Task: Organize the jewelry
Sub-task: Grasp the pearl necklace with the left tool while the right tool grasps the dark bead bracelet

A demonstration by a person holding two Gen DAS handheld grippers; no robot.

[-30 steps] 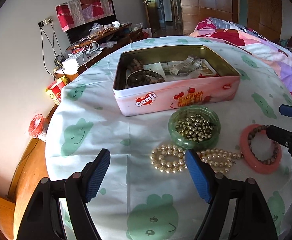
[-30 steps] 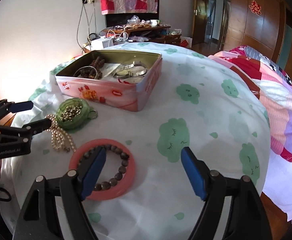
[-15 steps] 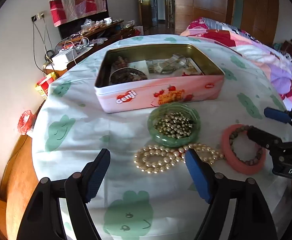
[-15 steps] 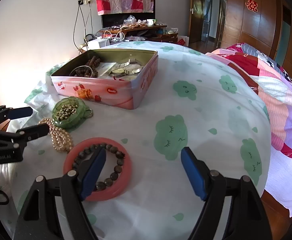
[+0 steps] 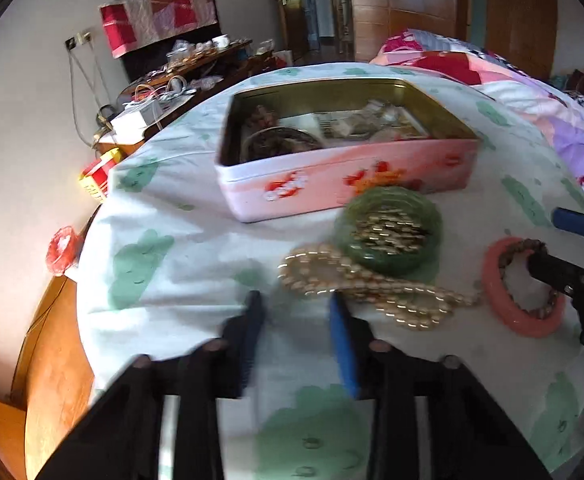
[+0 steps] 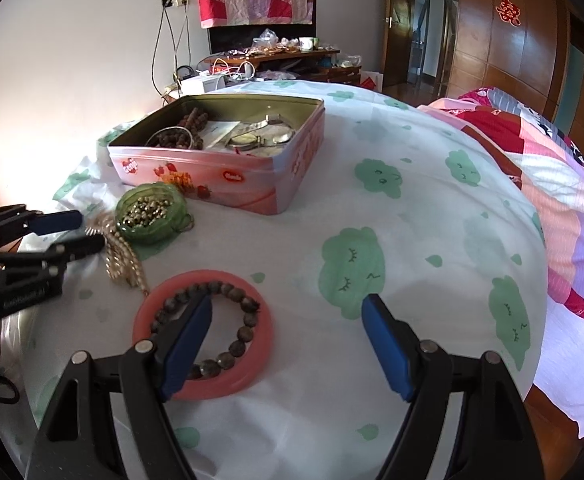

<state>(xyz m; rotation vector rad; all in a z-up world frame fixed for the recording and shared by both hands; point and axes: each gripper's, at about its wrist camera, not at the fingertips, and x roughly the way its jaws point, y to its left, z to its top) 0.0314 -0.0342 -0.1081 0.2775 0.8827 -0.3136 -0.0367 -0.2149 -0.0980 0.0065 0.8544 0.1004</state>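
A pink tin box [image 5: 343,184] [image 6: 228,176] with jewelry inside stands on the cloth-covered table. In front of it sit a green glass dish of small gold beads [image 5: 387,230] [image 6: 150,212], a pearl necklace [image 5: 371,284] [image 6: 122,256] and a pink bangle [image 5: 521,294] [image 6: 204,334] with a dark bead bracelet [image 6: 232,320] inside it. My left gripper [image 5: 295,320] [image 6: 78,232] is open, its jaws narrowed, just short of the pearl necklace. My right gripper [image 6: 288,332] [image 5: 559,240] is open, its left finger over the bangle.
The white tablecloth with green clouds [image 6: 371,240] drapes over the round table's edge. A bed with a colourful quilt [image 6: 551,168] lies to the right. A cluttered wooden sideboard [image 6: 268,60] stands against the far wall. A wooden floor [image 5: 52,344] shows at the left.
My left gripper's jaws have narrowed and it has moved toward the pearl necklace; its view is blurred. My right gripper has stayed open over the bangle.
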